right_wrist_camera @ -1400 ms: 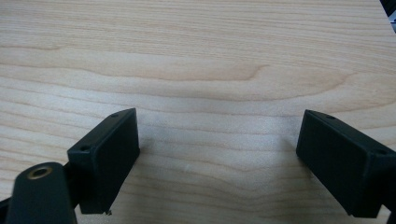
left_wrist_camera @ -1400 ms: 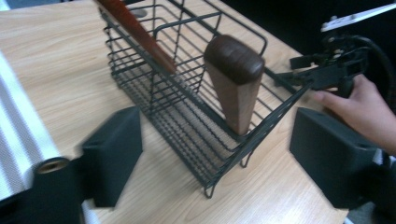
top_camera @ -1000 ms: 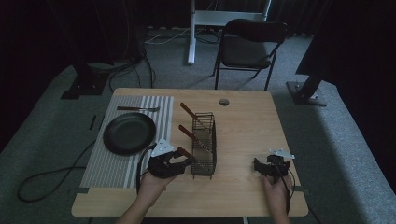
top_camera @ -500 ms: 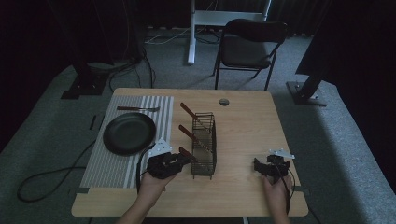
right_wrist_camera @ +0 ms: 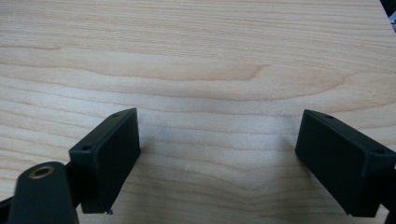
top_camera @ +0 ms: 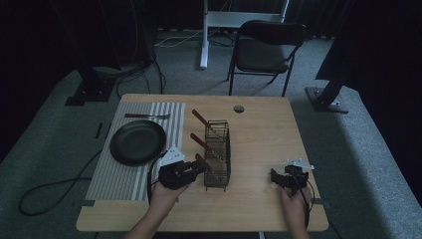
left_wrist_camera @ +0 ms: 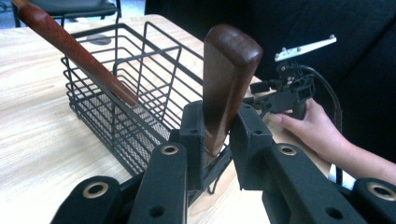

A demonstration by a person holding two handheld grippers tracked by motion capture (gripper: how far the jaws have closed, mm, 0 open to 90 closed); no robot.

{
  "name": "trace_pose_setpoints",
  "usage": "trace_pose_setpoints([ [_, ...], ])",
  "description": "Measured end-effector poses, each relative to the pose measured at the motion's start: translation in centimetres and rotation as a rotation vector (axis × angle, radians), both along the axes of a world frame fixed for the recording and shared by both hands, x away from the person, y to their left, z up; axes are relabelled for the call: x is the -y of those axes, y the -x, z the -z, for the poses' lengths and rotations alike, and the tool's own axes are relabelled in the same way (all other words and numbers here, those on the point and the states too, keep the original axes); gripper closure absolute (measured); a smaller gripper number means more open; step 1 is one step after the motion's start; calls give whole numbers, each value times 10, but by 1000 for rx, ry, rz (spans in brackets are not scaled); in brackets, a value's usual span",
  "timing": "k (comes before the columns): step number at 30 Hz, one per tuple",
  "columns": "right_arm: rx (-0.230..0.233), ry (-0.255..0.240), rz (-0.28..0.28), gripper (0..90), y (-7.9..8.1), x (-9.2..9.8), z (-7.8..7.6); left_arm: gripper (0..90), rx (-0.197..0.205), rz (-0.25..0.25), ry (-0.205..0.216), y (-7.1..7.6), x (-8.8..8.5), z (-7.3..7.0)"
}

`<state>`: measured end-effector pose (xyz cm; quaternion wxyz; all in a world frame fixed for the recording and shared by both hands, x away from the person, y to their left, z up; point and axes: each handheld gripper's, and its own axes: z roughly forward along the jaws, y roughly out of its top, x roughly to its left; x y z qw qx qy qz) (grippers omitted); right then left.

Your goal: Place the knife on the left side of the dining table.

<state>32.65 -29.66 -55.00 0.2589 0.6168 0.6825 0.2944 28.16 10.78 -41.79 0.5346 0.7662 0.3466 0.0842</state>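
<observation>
Grip: left gripper (left_wrist_camera: 215, 140) closed on the nearest wooden handle (left_wrist_camera: 226, 79), jaws having just been closing, pads pressed on its lower part just above the rim of the wire basket (left_wrist_camera: 116, 79).
Handle's place: stood upright at the near left corner of the basket (top_camera: 217, 154), near the middle of the table (top_camera: 259, 134); whatever lies below the handle hidden inside the mesh, kind of utensil not told.
Other handles: two more (top_camera: 201, 119) (top_camera: 198, 141) leaned left out of the basket farther back; one (left_wrist_camera: 74, 51) slanted across the left gripper view, apart from the held one.
Right gripper: jaws stood wide over bare wood (right_wrist_camera: 219, 140), held nothing; rested at the near right of the table (top_camera: 286, 178), well apart from the basket.
Risk, basket: light and unheld; likely dragged or tipped toward the left if the utensil's lower end caught in the wires on the way up.
Risk, slip: smooth rounded wood clamped low and narrow; could have pivoted between the pads once lifted.
Risk, neighbours: a slanted pull might have knocked the leaning handles.
Risk, landing: black plate (top_camera: 138, 142) and striped mat (top_camera: 124, 174) close at the left, fork-like piece (top_camera: 147, 116) at the far edge; a swinging utensil could have struck them.
</observation>
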Motion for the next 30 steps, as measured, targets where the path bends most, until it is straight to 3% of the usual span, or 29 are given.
trace_pose_setpoints([
  [7, 0, 0, 0, 129, 0, 0, 0, 821, 21, 7, -3, -1, 0, -6],
  [17, 1, 0, 0, 129, 0, 0, 0, 821, 84, -30, 52, 5, -13, -26],
  [30, 0, 1, -1, 129, 0, 0, 0, 821, 137, -47, 89, 13, -23, -44],
])
